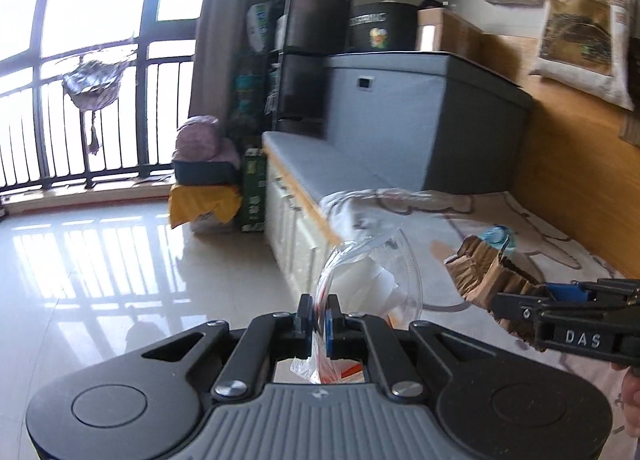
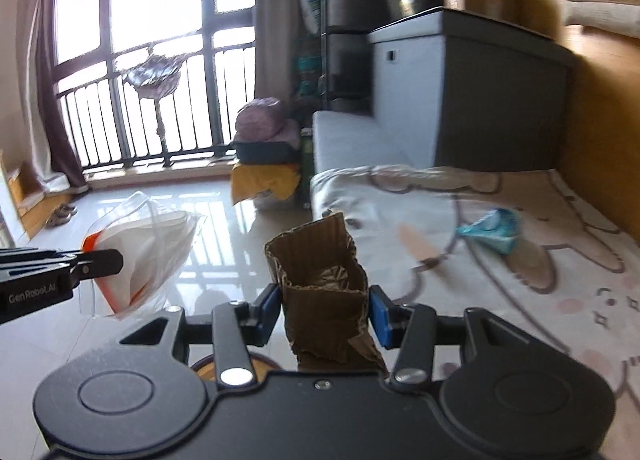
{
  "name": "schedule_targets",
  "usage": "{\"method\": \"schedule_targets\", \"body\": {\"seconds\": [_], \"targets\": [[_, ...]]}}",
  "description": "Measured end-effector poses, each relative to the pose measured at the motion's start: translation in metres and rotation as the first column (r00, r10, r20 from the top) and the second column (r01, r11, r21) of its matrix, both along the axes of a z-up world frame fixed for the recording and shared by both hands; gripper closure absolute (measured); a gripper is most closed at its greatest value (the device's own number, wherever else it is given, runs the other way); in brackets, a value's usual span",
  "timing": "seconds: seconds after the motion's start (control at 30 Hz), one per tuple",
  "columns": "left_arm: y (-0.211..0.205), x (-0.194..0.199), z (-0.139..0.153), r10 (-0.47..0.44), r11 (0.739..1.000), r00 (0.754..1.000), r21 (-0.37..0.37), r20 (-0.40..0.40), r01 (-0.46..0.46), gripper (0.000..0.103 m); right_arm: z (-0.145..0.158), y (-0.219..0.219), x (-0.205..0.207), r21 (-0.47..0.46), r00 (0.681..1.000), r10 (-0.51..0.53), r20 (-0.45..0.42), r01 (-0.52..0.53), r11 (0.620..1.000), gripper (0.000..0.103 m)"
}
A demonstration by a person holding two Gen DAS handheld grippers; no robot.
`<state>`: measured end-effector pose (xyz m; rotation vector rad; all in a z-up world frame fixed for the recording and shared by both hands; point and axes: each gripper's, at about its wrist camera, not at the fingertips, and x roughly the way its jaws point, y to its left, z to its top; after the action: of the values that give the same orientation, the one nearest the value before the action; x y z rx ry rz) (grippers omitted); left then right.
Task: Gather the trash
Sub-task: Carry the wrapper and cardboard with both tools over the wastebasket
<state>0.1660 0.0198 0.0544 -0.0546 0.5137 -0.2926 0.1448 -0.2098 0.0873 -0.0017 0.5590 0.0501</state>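
Two bits of trash are already in hand, one per tool. Left gripper [image 1: 319, 318] has its jaws pinched tight on a clear plastic bag [image 1: 368, 272] w/ white crumpled stuff inside; the grip sits on the thin film by the orange seal strip, and the bag hangs out in front over the tiled floor [image 1: 100, 260]. Right gripper [image 2: 324, 310] is part-closed, pads pressing both sides of a torn corrugated cardboard piece [image 2: 320, 272], held upright, open top at 12 o'clock from the jaws.

Handling, as I read it: bag is v. light, soft, slippery film, so it could slide through the pads if swung; a pinch at the thicker seal strip is safest. Cardboard is light, semi-stiff, already creased and ragged, so it'll crush if squeezed harder; a mid-height hold across the flutes, as now, looks ok.

Still on the patterned bed sheet [image 2: 520, 300]: a crumpled blue wrapper [image 2: 492, 230] at approx 2 o'clock from the right gripper, well apart from it. Prob. soft, weightless, crinkly; best taken at a raised fold, not scraped along the cloth. No bin visible in either view.
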Motion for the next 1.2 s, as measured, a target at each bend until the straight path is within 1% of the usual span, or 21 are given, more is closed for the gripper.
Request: {"method": "schedule_targets", "body": {"seconds": [0.23,0.4,0.57,0.7,0.83,0.93,1.07,1.2], "targets": [[0.034,0.009,-0.022,0.061,0.998,0.997,0.000,-0.040,-0.061,0.097,-0.026,0.052,0.017,-0.006,0.997,0.053,-0.060,-0.053,0.999,0.055],[0.053,0.016,-0.044,0.092,0.996,0.992,0.013,-0.080,-0.091,0.097,-0.055,0.080,0.030,-0.001,0.989,0.076,-0.124,-0.077,0.997,0.055],[0.067,0.027,-0.070,0.120,0.993,0.983,0.020,-0.136,-0.118,0.097,-0.090,0.097,0.042,0.000,0.978,0.089,-0.188,-0.091,0.996,0.055],[0.074,0.035,-0.094,0.136,0.991,0.973,0.022,-0.185,-0.135,0.097,-0.121,0.106,0.055,-0.027,0.965,0.079,-0.252,-0.088,0.996,0.055],[0.079,0.043,-0.120,0.149,0.989,0.960,0.014,-0.235,-0.150,0.097,-0.146,0.109,0.068,-0.017,0.952,0.073,-0.298,-0.081,0.997,0.055],[0.082,0.051,-0.137,0.159,0.987,0.950,0.011,-0.271,-0.162,0.097,-0.167,0.107,0.081,0.010,0.935,0.085,-0.343,-0.087,0.996,0.055],[0.081,0.064,-0.157,0.168,0.985,0.934,0.007,-0.315,-0.174,0.097,-0.195,0.107,0.095,0.012,0.903,0.083,-0.422,-0.086,0.996,0.055],[0.074,0.078,-0.177,0.174,0.983,0.916,0.007,-0.362,-0.183,0.097,-0.217,0.102,0.111,0.062,0.874,0.089,-0.478,-0.068,0.996,0.055]]}}
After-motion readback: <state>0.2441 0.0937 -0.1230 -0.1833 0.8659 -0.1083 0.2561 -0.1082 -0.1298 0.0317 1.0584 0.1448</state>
